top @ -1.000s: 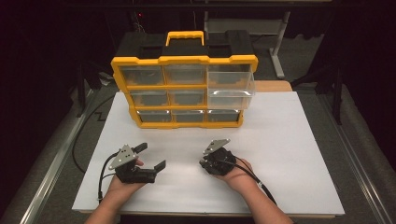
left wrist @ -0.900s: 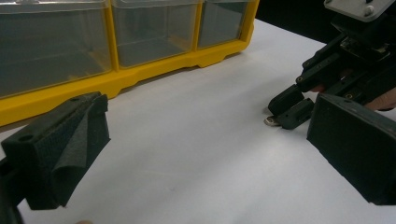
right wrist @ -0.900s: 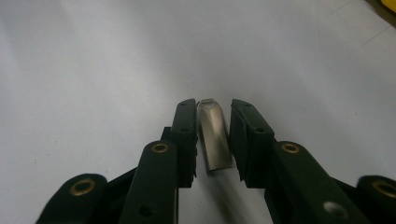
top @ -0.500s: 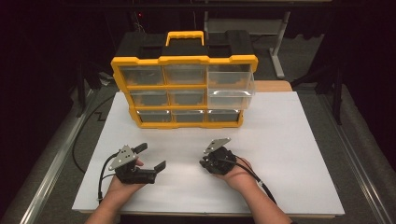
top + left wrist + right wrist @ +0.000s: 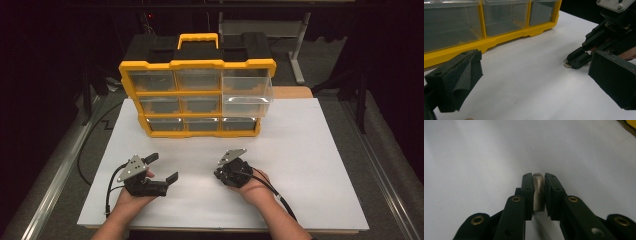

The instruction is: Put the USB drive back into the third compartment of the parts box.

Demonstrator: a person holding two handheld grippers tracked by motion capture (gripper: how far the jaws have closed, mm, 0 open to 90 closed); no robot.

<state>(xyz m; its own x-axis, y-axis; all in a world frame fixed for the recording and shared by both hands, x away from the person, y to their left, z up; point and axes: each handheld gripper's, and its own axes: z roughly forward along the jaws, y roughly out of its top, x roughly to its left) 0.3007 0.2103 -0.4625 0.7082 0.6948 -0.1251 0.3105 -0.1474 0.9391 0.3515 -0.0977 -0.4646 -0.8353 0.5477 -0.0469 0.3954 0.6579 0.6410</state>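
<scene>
The right tool (image 5: 539, 180), its jaws just closing, pinches a small flat silvery metal piece (image 5: 538, 192) against the white surface (image 5: 310, 150); its long axis runs along the jaws. The left tool (image 5: 162, 167) gapes wide, empty. Beyond stands a yellow clear-drawered organizer (image 5: 197, 90).

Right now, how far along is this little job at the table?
Done: one drawer of the yellow organizer stands pulled out. In hand: the right gripper has just been closing on a small silvery piece on the white board. The left gripper waits open. Left, probably: lifting the piece into the drawer.
</scene>
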